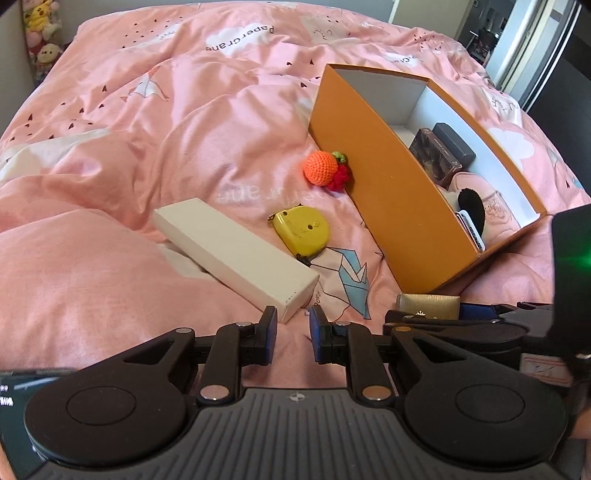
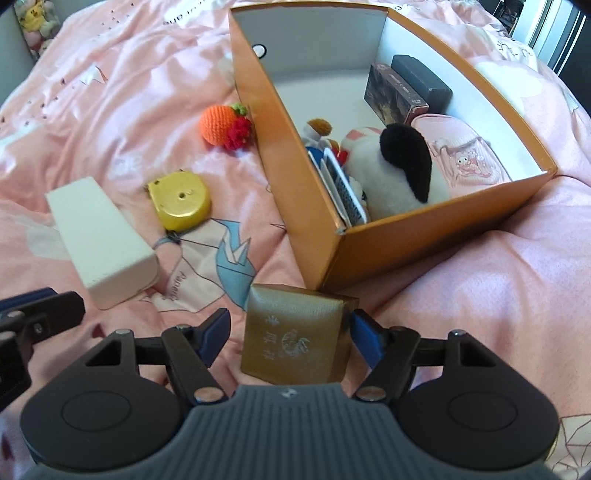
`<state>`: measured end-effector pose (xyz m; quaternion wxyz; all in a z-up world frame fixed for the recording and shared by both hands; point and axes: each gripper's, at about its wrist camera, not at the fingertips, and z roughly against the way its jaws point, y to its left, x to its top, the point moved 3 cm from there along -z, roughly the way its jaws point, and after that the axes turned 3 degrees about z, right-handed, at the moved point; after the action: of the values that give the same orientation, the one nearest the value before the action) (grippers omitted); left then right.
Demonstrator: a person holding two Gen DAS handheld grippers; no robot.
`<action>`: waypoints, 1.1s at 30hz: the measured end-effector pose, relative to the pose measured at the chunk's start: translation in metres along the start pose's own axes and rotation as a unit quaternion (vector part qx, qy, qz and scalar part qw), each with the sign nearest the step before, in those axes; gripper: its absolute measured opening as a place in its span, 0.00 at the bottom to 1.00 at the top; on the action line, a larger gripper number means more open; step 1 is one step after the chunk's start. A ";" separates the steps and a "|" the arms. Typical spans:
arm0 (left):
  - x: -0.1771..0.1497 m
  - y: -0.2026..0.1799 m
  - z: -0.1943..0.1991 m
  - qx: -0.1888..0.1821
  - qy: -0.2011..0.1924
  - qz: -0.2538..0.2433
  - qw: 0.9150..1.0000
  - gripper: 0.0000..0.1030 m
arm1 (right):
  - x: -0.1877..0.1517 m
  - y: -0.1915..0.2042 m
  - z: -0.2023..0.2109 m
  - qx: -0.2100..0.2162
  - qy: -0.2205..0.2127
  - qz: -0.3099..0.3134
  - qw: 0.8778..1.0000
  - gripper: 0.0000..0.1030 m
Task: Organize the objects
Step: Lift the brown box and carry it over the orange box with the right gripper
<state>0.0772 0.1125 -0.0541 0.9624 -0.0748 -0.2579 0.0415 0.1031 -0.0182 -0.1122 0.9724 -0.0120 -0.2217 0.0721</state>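
My right gripper (image 2: 291, 332) stands open around a small gold box (image 2: 295, 336) on the pink duvet; its left pad is apart from the box and its right pad is at the box's edge. The gold box (image 1: 428, 306) lies just in front of the orange storage box (image 2: 295, 166), whose near corner faces it. My left gripper (image 1: 293, 328) is shut with nothing in it, hovering by the end of a long white box (image 1: 236, 254). Beyond lie a yellow tape measure (image 1: 301, 230) and a crocheted orange fruit (image 1: 321, 168).
The orange storage box (image 1: 388, 184) holds two dark boxes (image 2: 406, 88), a pink pouch (image 2: 465, 151), a black-and-white plush (image 2: 399, 170) and some cards (image 2: 343, 184). The pink duvet (image 1: 147, 147) is rumpled. Plush toys (image 1: 40, 33) sit at the far left corner.
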 end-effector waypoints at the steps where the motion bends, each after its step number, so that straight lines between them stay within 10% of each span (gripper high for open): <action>1: 0.000 -0.001 -0.002 0.001 0.001 -0.001 1.000 0.20 | -0.001 0.000 -0.003 -0.006 0.004 0.000 1.000 0.71; 9: 0.002 -0.001 -0.010 -0.001 0.013 -0.003 1.000 0.20 | -0.004 -0.013 -0.008 0.005 0.016 -0.029 0.999 0.66; 22: 0.033 -0.027 -0.005 -0.048 0.015 -0.092 0.995 0.36 | 0.009 -0.088 0.050 0.184 0.048 -0.035 0.981 0.65; 33: 0.062 -0.056 -0.043 -0.046 0.027 -0.340 0.939 0.62 | 0.077 -0.145 0.112 0.239 -0.050 0.029 0.969 0.65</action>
<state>0.1546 0.0591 -0.0509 0.9212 -0.0279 -0.2430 -0.3024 0.1425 -0.1519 0.0296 0.9323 0.2181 -0.2457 0.1514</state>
